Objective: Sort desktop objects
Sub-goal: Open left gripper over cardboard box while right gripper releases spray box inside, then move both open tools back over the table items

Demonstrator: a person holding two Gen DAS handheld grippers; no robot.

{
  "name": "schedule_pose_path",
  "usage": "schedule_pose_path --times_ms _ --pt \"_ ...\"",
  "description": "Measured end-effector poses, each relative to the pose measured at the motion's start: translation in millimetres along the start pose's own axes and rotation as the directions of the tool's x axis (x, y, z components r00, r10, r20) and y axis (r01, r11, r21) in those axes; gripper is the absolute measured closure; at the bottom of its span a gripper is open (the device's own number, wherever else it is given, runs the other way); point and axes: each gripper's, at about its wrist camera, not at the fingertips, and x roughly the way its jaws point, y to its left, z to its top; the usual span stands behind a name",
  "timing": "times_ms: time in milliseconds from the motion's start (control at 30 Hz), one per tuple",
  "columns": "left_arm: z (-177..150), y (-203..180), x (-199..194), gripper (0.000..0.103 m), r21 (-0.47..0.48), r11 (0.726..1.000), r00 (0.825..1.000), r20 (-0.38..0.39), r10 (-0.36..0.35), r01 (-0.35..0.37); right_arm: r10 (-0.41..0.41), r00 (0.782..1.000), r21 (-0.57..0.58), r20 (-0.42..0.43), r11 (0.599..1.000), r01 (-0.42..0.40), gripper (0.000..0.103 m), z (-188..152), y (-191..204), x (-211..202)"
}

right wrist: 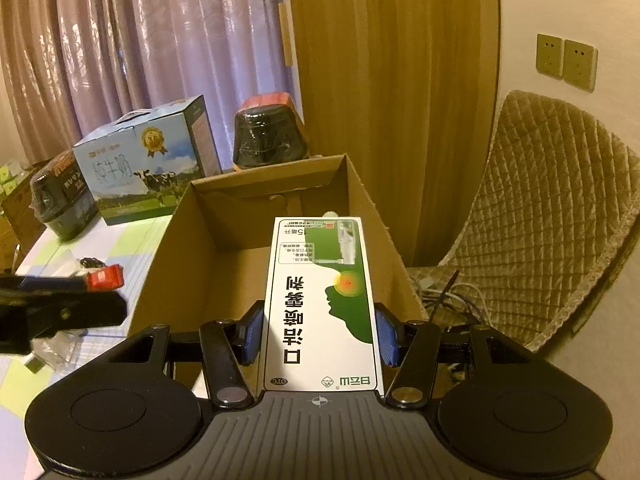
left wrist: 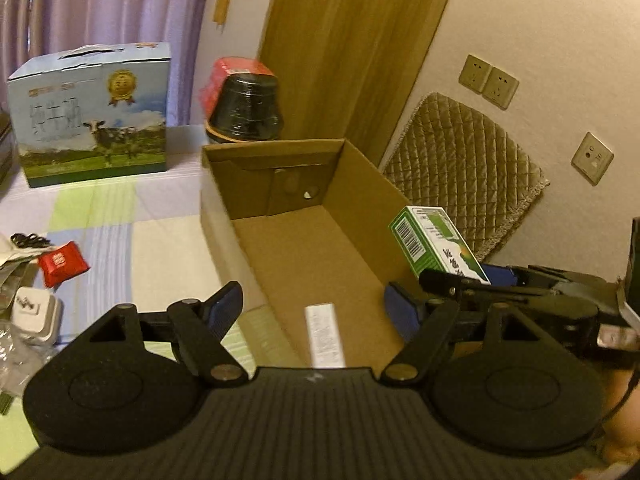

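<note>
The right hand-held gripper (right wrist: 320, 336) clenched the green-and-white cardboard medicine box (right wrist: 322, 300), long axis pointing forward over the open brown cardboard carton (right wrist: 168, 264) at frame centre; the left hand-held gripper (left wrist: 316, 312) hung released, empty.

Upper left: lilac curtain (left wrist: 100, 4), milk carton with a cow print (left wrist: 92, 116) on the checked tablecloth (left wrist: 120, 216). Centre top: wooden door (left wrist: 352, 48), black wrapped pot (left wrist: 246, 110) before it. Right: wall sockets (left wrist: 488, 80), quilted cushion (left wrist: 464, 168) against the wall.
</note>
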Motion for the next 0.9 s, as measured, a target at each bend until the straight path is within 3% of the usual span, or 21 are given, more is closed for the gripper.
schedule_pose_path --times_ms 133,233,500,633,900 --pt "-6 7 -10 0.029 -0.008 1.0 1.0 0.005 0.006 -0.006 0.008 1.0 0.007 0.005 1.0 -0.008 0.05 2 6 2" --pt "-10 10 -17 0.029 -0.01 1.0 1.0 0.006 0.01 -0.01 0.006 1.0 0.011 0.023 1.0 -0.006 0.032 4 9 -2" --pt "-22 14 -44 0.025 -0.014 0.999 0.999 0.015 0.029 -0.029 -0.003 0.999 0.03 0.045 1.0 0.002 0.029 0 10 -31" --pt "-33 15 -60 0.024 -0.007 0.999 0.999 0.009 0.045 -0.045 -0.003 0.999 0.034 0.05 0.999 0.001 0.024 -9 18 -53" --pt "-57 14 -96 0.012 -0.005 0.997 0.997 0.01 0.074 -0.074 0.0 0.999 0.044 0.053 0.999 -0.003 0.01 -37 43 -97"
